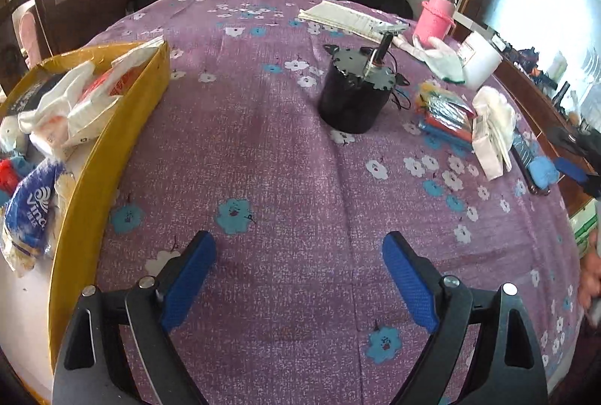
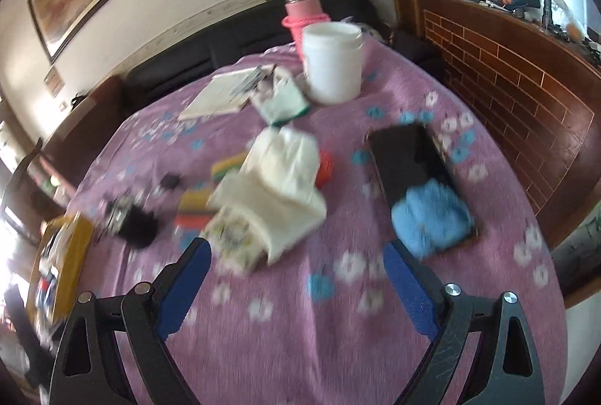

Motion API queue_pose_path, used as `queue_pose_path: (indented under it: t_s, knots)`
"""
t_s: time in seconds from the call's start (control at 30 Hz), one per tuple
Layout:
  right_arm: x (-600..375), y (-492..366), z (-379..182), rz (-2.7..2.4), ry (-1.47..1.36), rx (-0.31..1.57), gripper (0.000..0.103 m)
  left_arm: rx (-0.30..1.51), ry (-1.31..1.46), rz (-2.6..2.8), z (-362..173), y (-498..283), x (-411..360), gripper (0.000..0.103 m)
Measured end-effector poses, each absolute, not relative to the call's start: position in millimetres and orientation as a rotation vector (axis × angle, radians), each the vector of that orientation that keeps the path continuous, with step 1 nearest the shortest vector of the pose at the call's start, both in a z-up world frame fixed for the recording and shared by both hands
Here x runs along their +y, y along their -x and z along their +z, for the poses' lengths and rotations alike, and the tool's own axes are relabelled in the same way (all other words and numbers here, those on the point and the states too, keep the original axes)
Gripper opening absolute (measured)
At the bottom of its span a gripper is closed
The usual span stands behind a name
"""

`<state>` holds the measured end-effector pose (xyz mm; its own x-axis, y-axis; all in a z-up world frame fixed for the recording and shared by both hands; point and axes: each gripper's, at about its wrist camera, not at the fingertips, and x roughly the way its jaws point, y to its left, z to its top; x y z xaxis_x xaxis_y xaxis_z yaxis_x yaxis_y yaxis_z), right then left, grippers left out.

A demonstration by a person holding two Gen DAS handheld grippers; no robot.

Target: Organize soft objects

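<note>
- Left wrist view: your left gripper [image 1: 299, 253] hangs over the purple flowered tablecloth [image 1: 263, 160] with its blue-padded jaws spread wide and nothing between them.
- To its left stands the yellow cardboard box [image 1: 112, 149], already holding white plastic bags [image 1: 71, 112] and a blue tissue pack [image 1: 30, 206].
- Ahead of you sits a black cylindrical motor [image 1: 353, 93]; to its right lie the striped coloured cloths [image 1: 445, 112], touching the white tissue packet [image 1: 492, 130], and a fluffy blue pompom [image 1: 542, 172] near the table edge.
- Right wrist view (blurred by motion): your right gripper [image 2: 296, 254] is also spread apart and empty, above the cloth.
- The white tissue packet [image 2: 278, 187] lies just ahead between the fingers' line, the blue pompom [image 2: 428, 217] just beyond the right finger, resting on a black phone [image 2: 409, 157].
- Farther back stand a white plastic jar [image 2: 332, 63] and a pink bottle [image 2: 302, 10].
</note>
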<state>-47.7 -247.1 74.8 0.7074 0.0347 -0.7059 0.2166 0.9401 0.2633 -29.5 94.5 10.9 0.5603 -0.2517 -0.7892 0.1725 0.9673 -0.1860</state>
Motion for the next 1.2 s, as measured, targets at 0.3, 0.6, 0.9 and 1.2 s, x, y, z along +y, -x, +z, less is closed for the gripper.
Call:
queue_pose_path:
  t_s: [0.3, 0.6, 0.9, 1.2]
  knots:
    - [-240.6, -39.8, 49.8, -0.195, -0.286, 0.890, 0.093, 0.973, 0.014, -0.253, 6.4, 26.0, 79.6, 0.103]
    - [-220.7, -21.4, 61.0, -0.090, -0.268, 0.873, 0.027, 0.984, -0.036, -0.232, 5.3, 25.5, 75.4, 0.103]
    - [-154.9, 49.1, 101.3, 0.388, -0.278, 0.846, 0.093, 0.978, -0.009, -0.244, 6.6, 25.6, 78.7, 0.103]
    - [-214.0, 13.8, 55.3, -0.011, -0.445, 0.948, 0.100, 0.978, -0.007, -0.245, 7.3, 25.4, 78.8, 0.103]
